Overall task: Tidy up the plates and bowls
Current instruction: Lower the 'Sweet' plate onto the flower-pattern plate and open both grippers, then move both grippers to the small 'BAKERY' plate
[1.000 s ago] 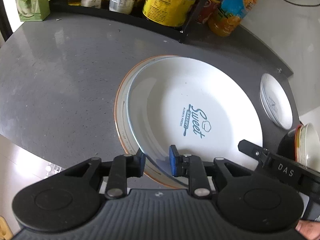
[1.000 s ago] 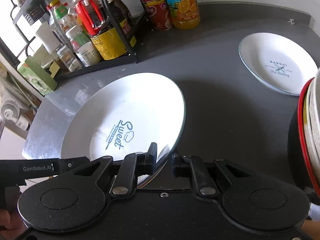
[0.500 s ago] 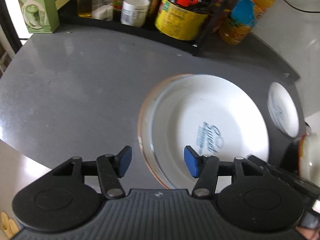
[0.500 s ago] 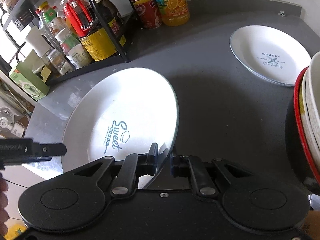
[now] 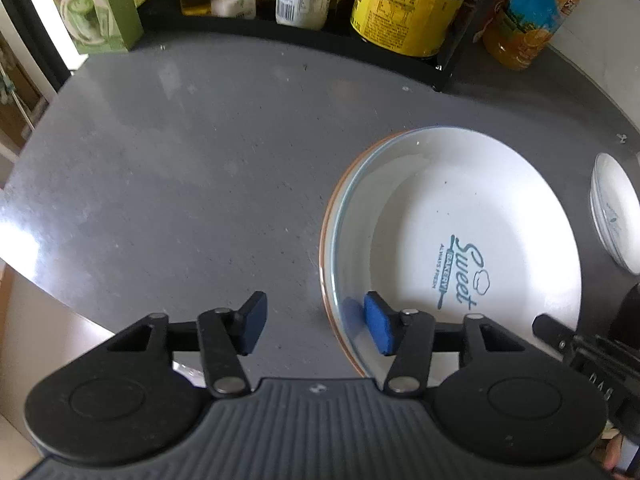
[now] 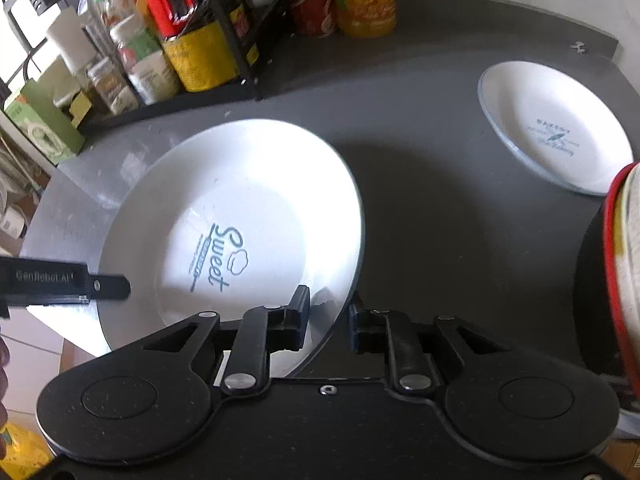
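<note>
Jaws of our right gripper (image 6: pixel 326 320) pinch the large plate's (image 6: pixel 240 184) rim at lower centre; our left gripper (image 5: pixel 316 322) gapes open. We count two plates, the small plate (image 6: pixel 556 128) upper right.

Grey countertop (image 5: pixel 168 168), black condiment rack (image 6: pixel 240 60), bright window glare.

- The large white plate (image 5: pixel 460 216) bears blue print in its well: "Sweet" in script, "BAKERY" in a banner, "ALWAYS FRESH" alongside.
- The left hand-held gripper (image 6: pixel 60 282), seen from the right wrist, reads "GenRobot.AI".
- The right hand-held gripper (image 5: pixel 592 364), seen from the left wrist, shows the letters "DAS".
- The small white plate (image 6: pixel 556 124) has blue print too blurred to read.
- The bottle labels on the rack (image 5: pixel 452 56) are too small to read.
</note>
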`<state>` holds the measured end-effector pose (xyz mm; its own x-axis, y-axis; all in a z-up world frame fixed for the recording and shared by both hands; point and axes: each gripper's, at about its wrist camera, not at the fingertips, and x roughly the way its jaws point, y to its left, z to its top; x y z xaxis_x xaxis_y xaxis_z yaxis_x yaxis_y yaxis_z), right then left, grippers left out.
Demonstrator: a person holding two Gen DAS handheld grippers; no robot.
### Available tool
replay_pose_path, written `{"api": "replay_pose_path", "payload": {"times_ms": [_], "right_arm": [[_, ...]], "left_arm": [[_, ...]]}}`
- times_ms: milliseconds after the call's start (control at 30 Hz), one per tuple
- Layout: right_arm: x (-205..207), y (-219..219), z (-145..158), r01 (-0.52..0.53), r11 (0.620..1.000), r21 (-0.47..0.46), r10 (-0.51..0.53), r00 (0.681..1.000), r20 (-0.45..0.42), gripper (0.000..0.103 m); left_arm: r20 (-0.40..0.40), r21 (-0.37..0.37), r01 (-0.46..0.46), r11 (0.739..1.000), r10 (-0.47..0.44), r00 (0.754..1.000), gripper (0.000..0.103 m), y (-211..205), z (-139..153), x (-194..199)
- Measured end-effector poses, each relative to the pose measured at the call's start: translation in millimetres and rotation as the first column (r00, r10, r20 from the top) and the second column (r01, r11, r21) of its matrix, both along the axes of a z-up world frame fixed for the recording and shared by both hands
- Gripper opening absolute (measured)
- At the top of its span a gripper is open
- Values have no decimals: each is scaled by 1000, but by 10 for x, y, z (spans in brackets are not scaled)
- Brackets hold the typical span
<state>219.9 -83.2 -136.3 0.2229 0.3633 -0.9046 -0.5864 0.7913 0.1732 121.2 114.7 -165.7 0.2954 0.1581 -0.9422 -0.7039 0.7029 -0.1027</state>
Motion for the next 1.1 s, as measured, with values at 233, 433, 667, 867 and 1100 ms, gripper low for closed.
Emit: {"api": "replay_pose_path", "payload": {"times_ms": [233,433,667,867,1100], "right_arm": [[-34,-42,-41,-14,999,36,15,1000,-10,29],[-28,-95,33,-17,999,29,17,1000,-13,74],[-82,-99,127,-23,999,33,22,1000,21,91],[-104,-42,332,-12,996,84,6,997,76,96],[31,-151,669,86,982,169,-94,995,38,98]], "left_arm": [[20,-6,13,1000,-13,1000,32,-11,18,3],[-22,-47,38,998,-39,999,38,24,46,59],[-2,3,35,999,-35,999,70,46,211,-51],[46,39,54,998,-56,997,79,7,401,-53],[87,58,86,995,-91,992,79,-87,650,69]]}}
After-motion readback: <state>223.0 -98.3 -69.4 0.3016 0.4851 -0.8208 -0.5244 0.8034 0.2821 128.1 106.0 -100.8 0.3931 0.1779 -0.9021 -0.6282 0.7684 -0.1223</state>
